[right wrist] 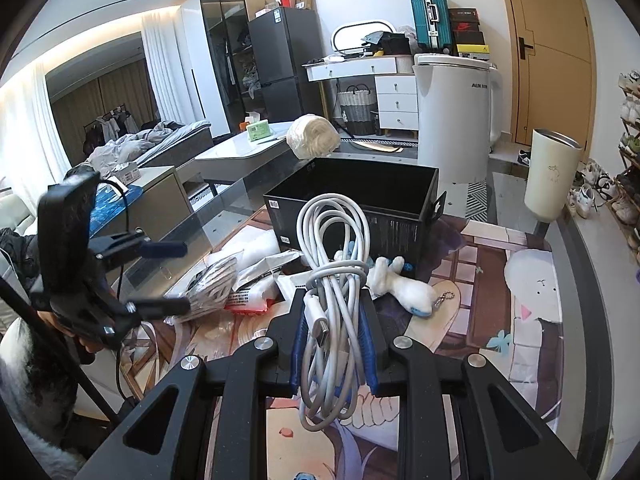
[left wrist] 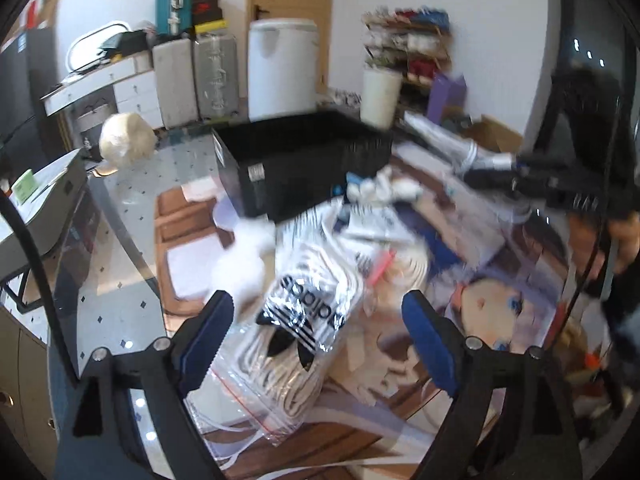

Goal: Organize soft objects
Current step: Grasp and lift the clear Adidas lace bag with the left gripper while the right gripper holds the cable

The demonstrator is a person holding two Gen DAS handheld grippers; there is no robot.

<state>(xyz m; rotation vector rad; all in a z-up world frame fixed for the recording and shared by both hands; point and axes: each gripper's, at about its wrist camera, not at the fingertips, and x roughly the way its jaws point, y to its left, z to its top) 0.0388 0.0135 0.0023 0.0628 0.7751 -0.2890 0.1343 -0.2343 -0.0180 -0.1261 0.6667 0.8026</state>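
My right gripper [right wrist: 333, 320] is shut on a coiled white cable [right wrist: 334, 248] and holds it above the printed mat, in front of an open black box [right wrist: 394, 224]. A white plush keychain [right wrist: 404, 286] lies by the box. My left gripper [left wrist: 318, 324] is open and empty over a clear zip bag of striped cord with an adidas logo [left wrist: 298, 332]. It also shows in the right wrist view [right wrist: 168, 276], open at the left. The black box [left wrist: 304, 168] stands beyond the bag, with the plush [left wrist: 384, 190] beside it.
White packets [right wrist: 256, 280] and a wrapped striped bundle [right wrist: 212, 284] lie left of the box. A cream tumbler [right wrist: 552, 172] stands at the right on the anime mat [right wrist: 520, 292]. A cream round bundle [right wrist: 314, 134] sits behind the box. The table's glass edge runs at left.
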